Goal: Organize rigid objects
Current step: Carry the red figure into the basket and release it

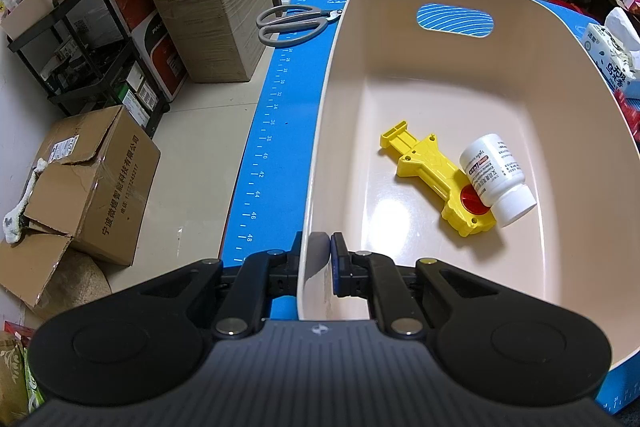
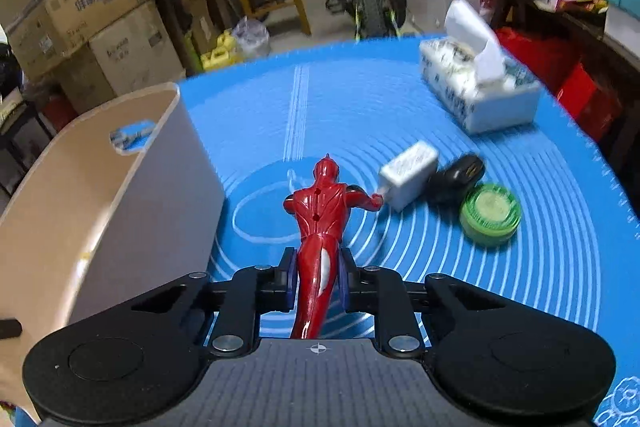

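Your left gripper [image 1: 320, 247] sits at the bottom centre of its view, its fingers nearly together and pinched on the near wall of the beige bin [image 1: 316, 155], one finger outside and one inside the rim. The bin fills the right half of that frame and stands on the blue mat [image 1: 276, 115]. On its floor, right of centre, a yellow plastic tool [image 1: 432, 171] with a red disc lies flat, and a white bottle [image 1: 496, 179] lies on its side across the tool's near end, touching it, cap pointing toward the lower right. Grey scissors [image 1: 292, 23] lie on the mat at upper centre, just beside the bin's far left corner and outside it. Your right gripper [image 2: 318, 275] is at lower centre of its view, fingers narrowed to a slim gap and clamped on the legs of a red figure [image 2: 320, 211]. The figure points away from you, head uppermost in the frame, back toward the camera, with a white patch on one leg; one arm reaches out to the right, and whether its fist touches the white charger [image 2: 408, 173] you cannot tell. Whether the figure rests on the mat or is lifted off it is also unclear. A black plug [image 2: 460, 177] lies against the charger's right side, and a green round tin [image 2: 490, 213] sits just beside the plug, at centre right. A tissue box [image 2: 480, 87] stands at upper right, well apart from these. The bin's outer wall takes up the left of this frame, near the figure but apart from it.
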